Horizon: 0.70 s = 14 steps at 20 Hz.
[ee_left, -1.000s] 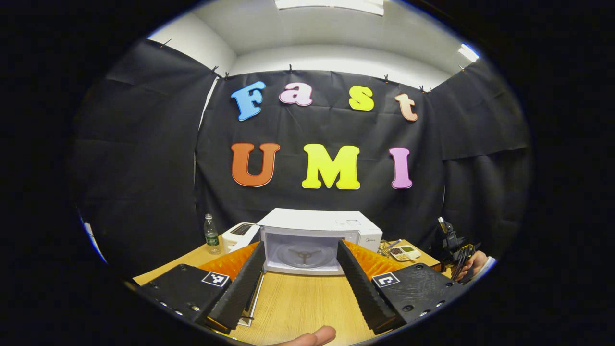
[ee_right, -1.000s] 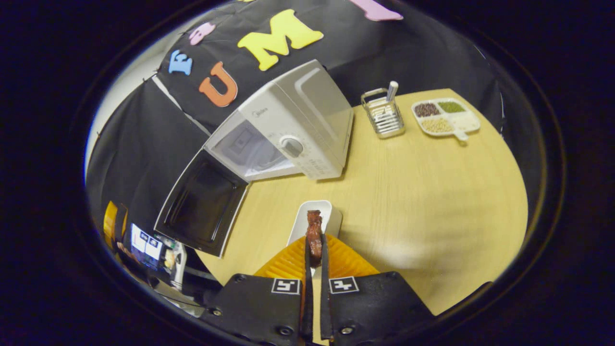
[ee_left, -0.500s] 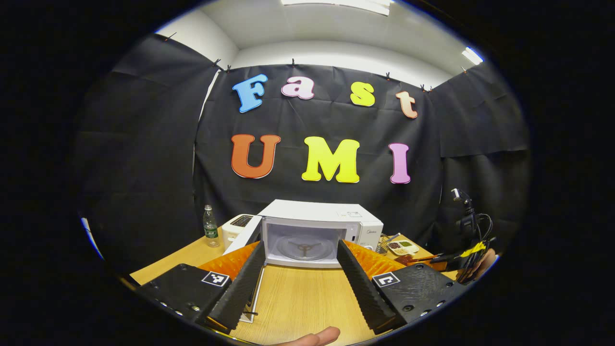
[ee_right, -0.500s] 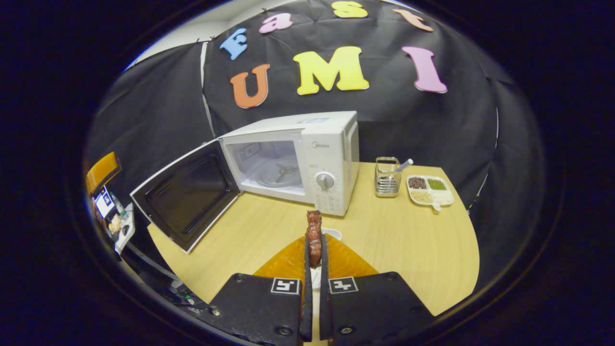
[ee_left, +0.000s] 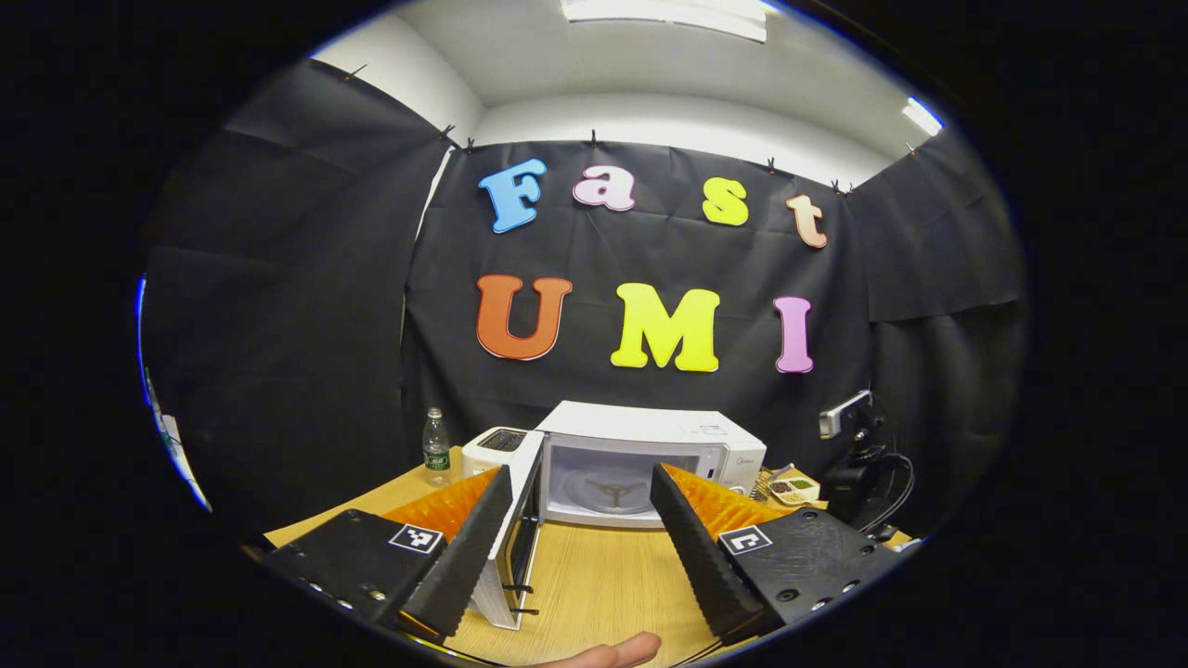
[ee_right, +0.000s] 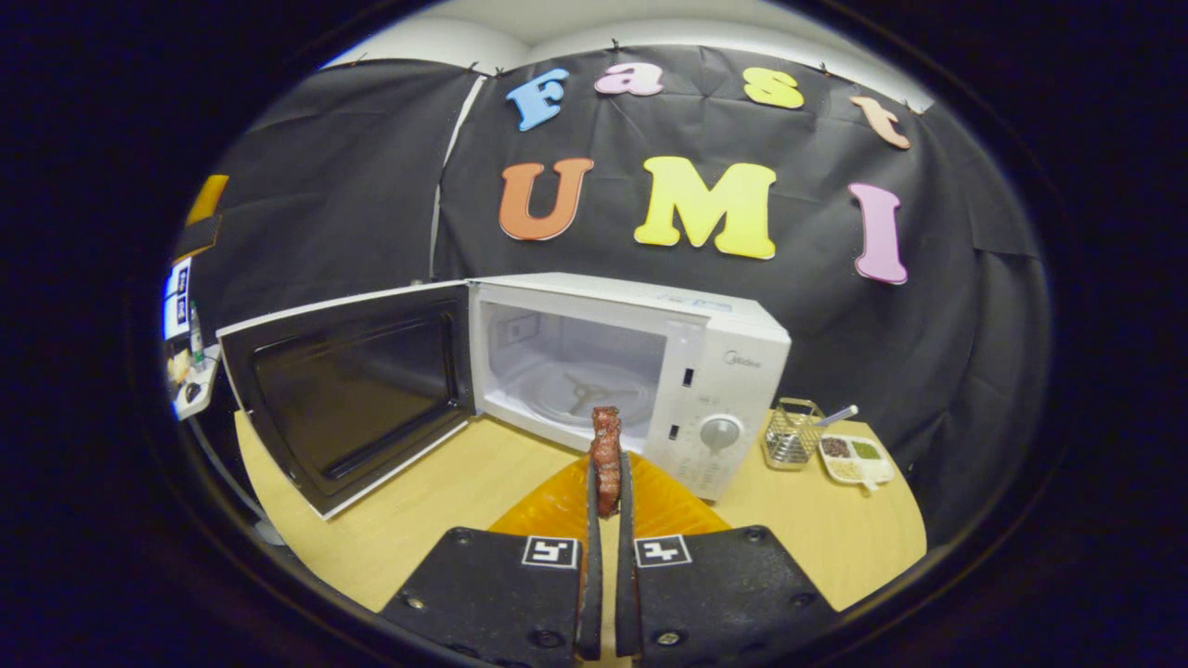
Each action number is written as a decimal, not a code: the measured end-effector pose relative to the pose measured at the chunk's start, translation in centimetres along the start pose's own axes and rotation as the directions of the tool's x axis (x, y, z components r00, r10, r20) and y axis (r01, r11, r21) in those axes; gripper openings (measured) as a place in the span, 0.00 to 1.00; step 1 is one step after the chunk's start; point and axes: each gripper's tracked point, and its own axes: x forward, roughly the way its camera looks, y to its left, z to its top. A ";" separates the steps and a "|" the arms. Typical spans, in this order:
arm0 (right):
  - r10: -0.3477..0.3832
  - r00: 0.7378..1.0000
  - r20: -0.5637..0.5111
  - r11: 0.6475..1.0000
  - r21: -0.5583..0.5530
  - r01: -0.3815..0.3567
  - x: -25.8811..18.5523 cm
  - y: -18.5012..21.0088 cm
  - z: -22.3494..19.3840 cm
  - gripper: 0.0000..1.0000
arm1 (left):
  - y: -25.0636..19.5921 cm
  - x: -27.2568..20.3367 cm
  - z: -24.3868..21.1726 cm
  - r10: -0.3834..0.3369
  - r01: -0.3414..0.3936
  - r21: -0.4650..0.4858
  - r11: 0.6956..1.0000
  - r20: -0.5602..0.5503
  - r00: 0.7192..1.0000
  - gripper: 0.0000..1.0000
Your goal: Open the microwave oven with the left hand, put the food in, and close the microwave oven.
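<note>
Right gripper (ee_right: 604,482) now nearer microwave (ee_right: 640,357), fingers pinching food (ee_right: 606,455) w/ top poking past tips; left gripper (ee_left: 580,501) spread

Wooden table (ee_right: 445,501), open microwave (ee_right: 650,362), wire holder (ee_right: 789,434), divided tray (ee_right: 858,459), bottle (ee_left: 435,447), toaster (ee_left: 501,445)

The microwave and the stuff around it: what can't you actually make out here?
- Food, right gripper view: its lower part is hidden between the right claw's fingers; what kind it is, unclear.
- Tray beside the microwave: contents too small to name.
- Door, left gripper view: partly behind the left claw.
</note>
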 end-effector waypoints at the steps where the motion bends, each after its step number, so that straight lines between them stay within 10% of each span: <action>1: -0.002 1.000 0.003 1.000 0.024 0.002 1.2 0.6 0.3 0.09 | 0.4 -0.1 -0.3 0.000 0.000 -0.004 1.000 -0.005 1.000 0.93; 14: -0.205 0.965 0.165 0.894 0.433 0.116 16.9 3.7 4.1 0.10 | 2.1 1.3 -2.4 0.034 -0.032 0.035 0.999 -0.065 0.997 0.92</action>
